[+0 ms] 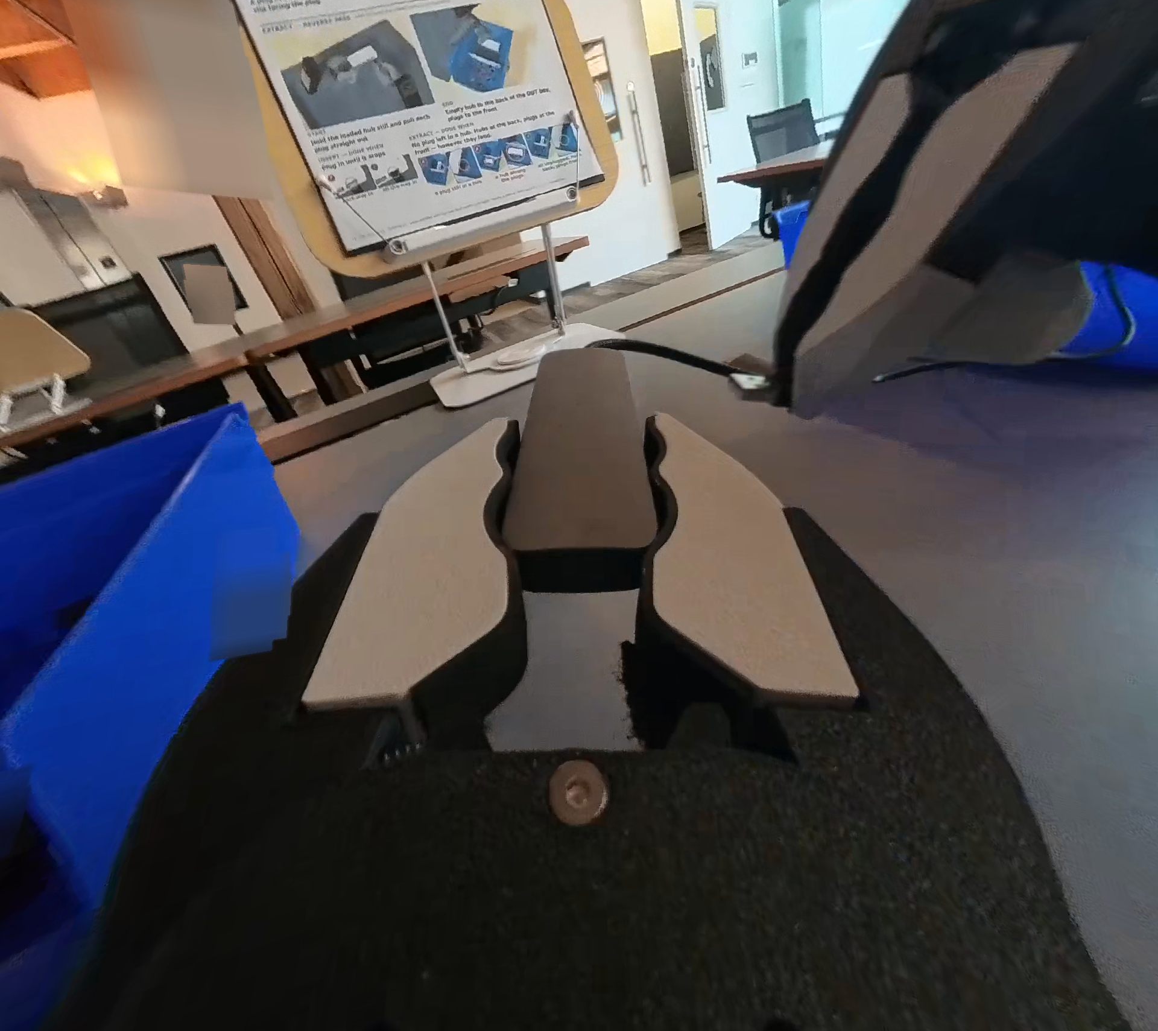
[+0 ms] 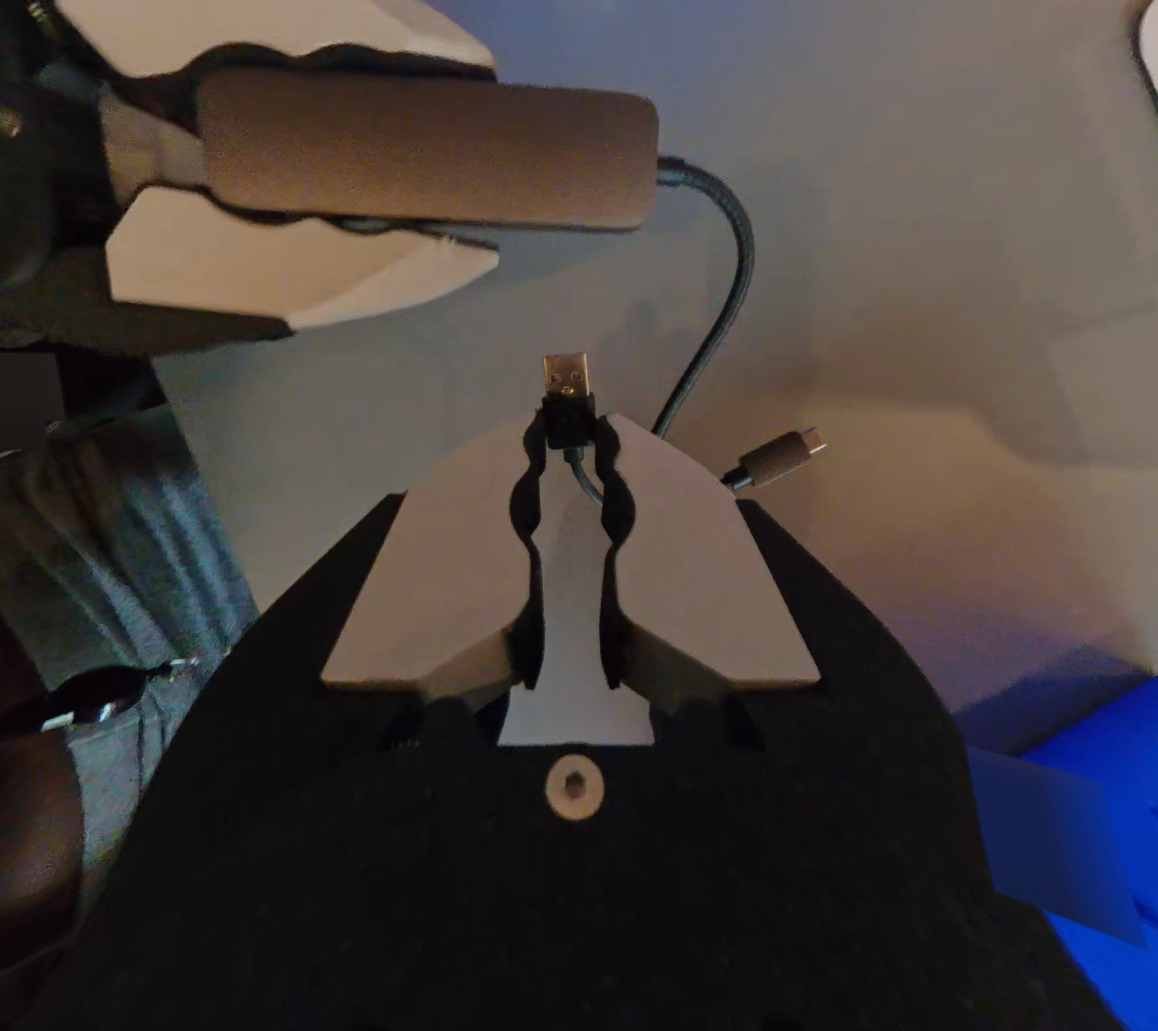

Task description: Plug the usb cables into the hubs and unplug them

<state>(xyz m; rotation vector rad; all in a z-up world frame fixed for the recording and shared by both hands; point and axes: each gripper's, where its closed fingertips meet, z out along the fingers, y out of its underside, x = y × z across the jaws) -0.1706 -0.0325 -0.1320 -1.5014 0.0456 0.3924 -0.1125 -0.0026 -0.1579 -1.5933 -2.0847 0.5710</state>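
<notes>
My left gripper [image 1: 579, 424] is shut on a grey flat USB hub [image 1: 579, 455], which sticks forward between the fingers. In the right wrist view that hub [image 2: 426, 158] shows at upper left, held level by the left gripper [image 2: 495, 161], with its braided cable [image 2: 733, 274] curving down to a loose small plug [image 2: 783, 452] on the table. My right gripper [image 2: 567, 424] is shut on a black USB-A plug [image 2: 567, 390], metal tip pointing forward, a little below and apart from the hub. In the left wrist view the right gripper [image 1: 783, 393] holds that plug [image 1: 752, 380] at right.
A blue bin [image 1: 125, 593] stands close at left of the left gripper. Another blue bin [image 1: 1109, 311] lies behind the right gripper. A stand with an instruction sheet [image 1: 407, 61] sits at the table's far edge. The table top [image 2: 877, 186] is grey.
</notes>
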